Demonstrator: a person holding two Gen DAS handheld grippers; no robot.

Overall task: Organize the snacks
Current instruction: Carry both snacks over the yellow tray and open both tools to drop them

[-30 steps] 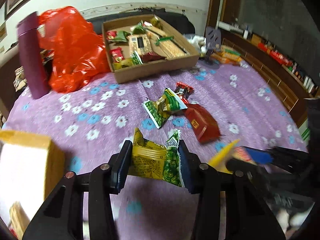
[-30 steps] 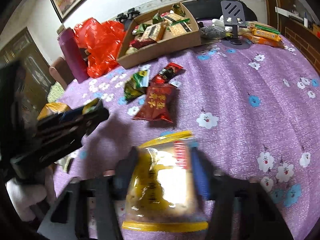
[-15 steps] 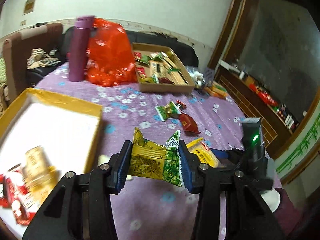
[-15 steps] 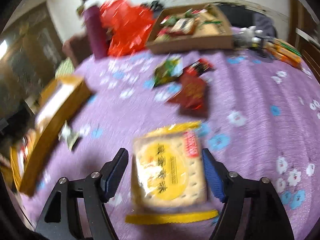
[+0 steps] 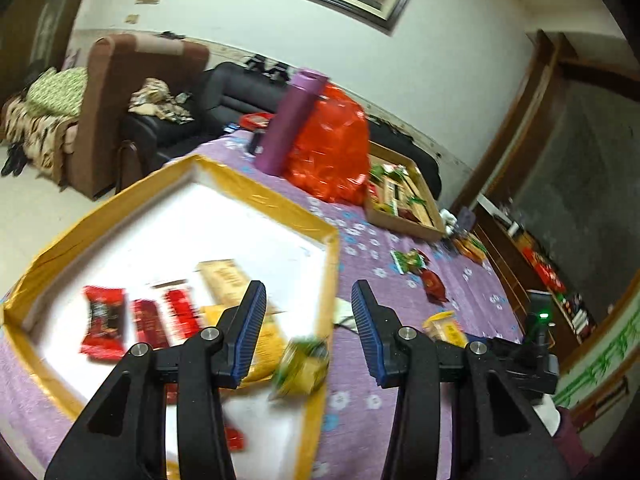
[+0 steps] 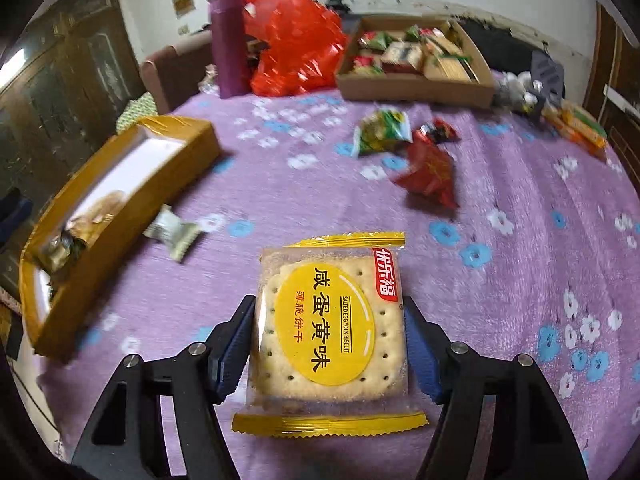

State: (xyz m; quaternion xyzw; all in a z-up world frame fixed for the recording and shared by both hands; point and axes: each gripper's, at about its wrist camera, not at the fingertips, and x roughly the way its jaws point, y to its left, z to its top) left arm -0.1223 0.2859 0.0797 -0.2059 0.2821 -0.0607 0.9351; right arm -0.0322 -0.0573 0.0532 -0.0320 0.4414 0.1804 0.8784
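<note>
while the right gripper clamps a crinkly square biscuit pack reading "salted egg yolk biscuit", the left gripper gapes wide over a blurred green-yellow packet just below its fingers.

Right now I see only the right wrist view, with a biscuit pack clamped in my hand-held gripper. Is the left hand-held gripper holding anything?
Observer: No. The left hand-held gripper is open over the yellow-edged box, with nothing between its fingers.
Operator: Is anything under it?
Observer: A green and yellow packet, blurred, shows just below it, inside the box by the right wall. I cannot tell if it is resting yet.
Operator: Would my biscuit pack fit in there? I see that box only from the side.
Observer: Probably. Red packets lie in the near half, while the far half shows bare white floor.
</note>
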